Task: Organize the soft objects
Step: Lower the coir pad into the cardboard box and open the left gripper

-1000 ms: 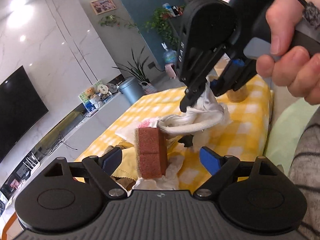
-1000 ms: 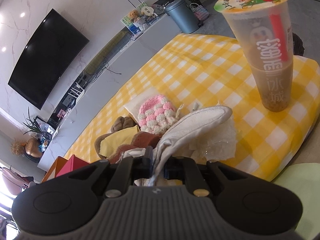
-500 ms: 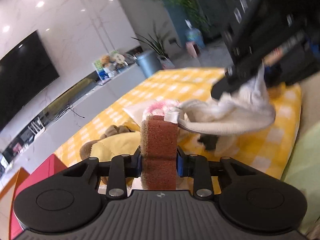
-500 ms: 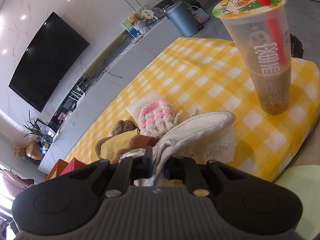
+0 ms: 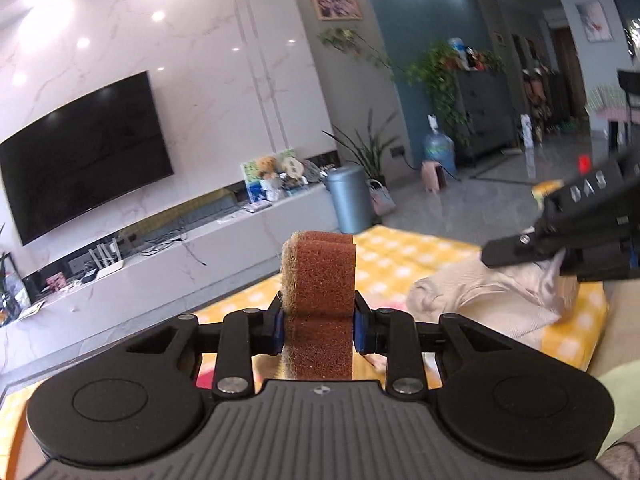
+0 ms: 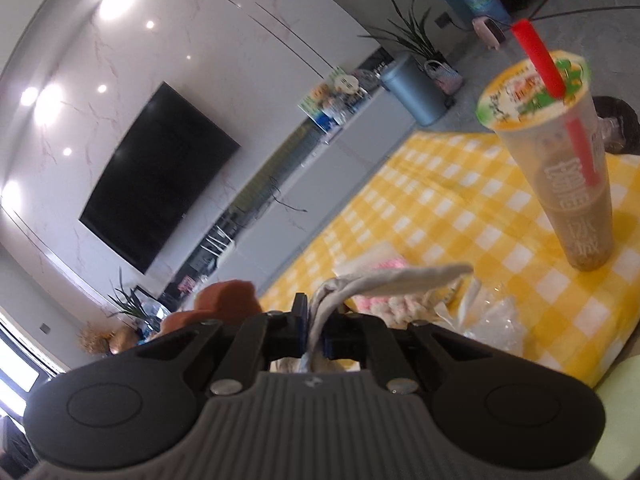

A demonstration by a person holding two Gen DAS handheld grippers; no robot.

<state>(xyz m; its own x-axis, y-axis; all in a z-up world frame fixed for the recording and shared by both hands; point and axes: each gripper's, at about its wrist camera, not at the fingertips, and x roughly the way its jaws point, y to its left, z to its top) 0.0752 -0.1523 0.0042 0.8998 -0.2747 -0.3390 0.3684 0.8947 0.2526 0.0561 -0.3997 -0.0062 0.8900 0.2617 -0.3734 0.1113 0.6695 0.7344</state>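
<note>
Your left gripper (image 5: 319,330): fingers clamped on the brown sponge (image 5: 318,280), upright, lifted above the yellow checked cloth (image 6: 460,216). Your right gripper (image 6: 316,330): fingers pinched together on the white cloth (image 6: 400,276), above the checked cloth, near the drink cup (image 6: 560,168) standing on it.

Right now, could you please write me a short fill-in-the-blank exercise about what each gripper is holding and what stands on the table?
1. The left gripper is shut on a brown ____.
2. The right gripper pinches a ____ cloth.
3. The tall drink cup has a ____ straw.
4. The tablecloth is checked in white and ____.

Missing words: sponge; white; red; yellow
</note>
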